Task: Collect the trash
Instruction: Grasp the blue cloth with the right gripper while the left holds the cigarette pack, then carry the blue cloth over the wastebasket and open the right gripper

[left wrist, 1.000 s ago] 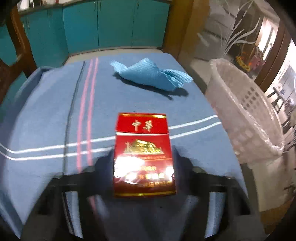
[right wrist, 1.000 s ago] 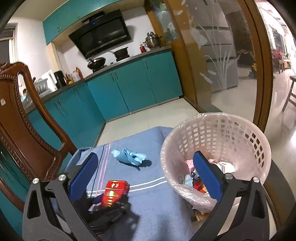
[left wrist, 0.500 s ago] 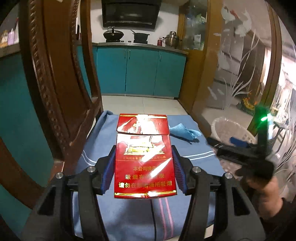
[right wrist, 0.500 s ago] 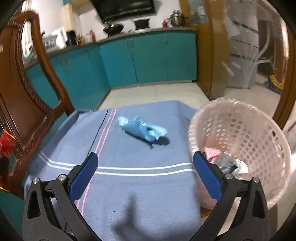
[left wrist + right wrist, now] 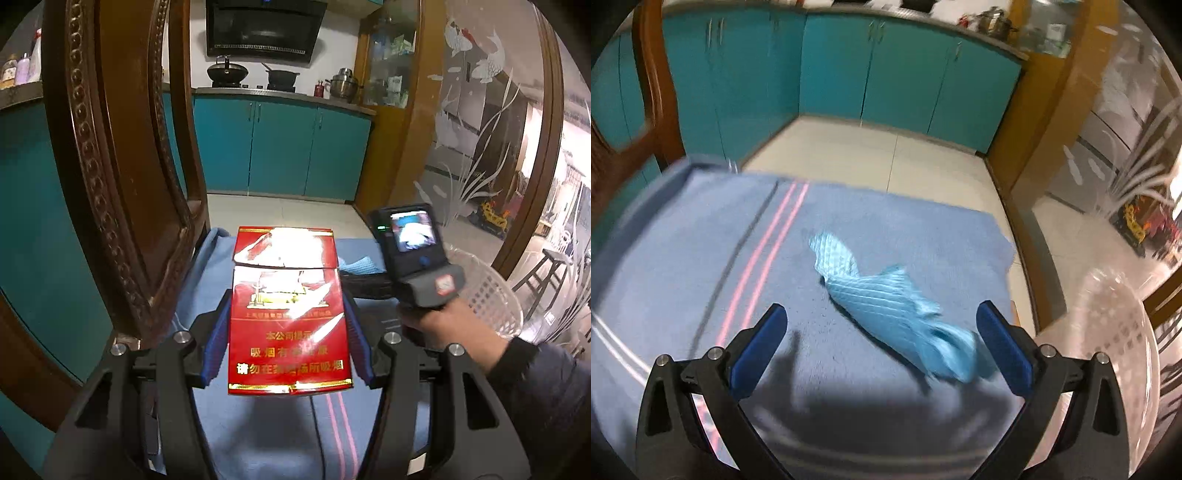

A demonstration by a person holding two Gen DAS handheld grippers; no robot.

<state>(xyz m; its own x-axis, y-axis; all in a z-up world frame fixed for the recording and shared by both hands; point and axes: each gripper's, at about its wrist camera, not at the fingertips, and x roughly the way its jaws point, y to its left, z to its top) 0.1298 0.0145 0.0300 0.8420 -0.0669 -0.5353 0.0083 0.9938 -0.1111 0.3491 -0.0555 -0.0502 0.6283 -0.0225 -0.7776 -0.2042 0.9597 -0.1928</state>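
My left fingers (image 5: 288, 328) clamp a red pack (image 5: 286, 314) at frame centre. My right fingers (image 5: 882, 339) gape wide around a blue cloth (image 5: 886, 302), untouched.

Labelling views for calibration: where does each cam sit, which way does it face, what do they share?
Left wrist: on the left gripper, facing kitchen cabinets; its fingers clamp a red cigarette pack; the right hand shows.
Right wrist: on the right gripper, angled down at a crumpled blue cloth; open fingers show.
Shared: blue towel, white basket, cloth.
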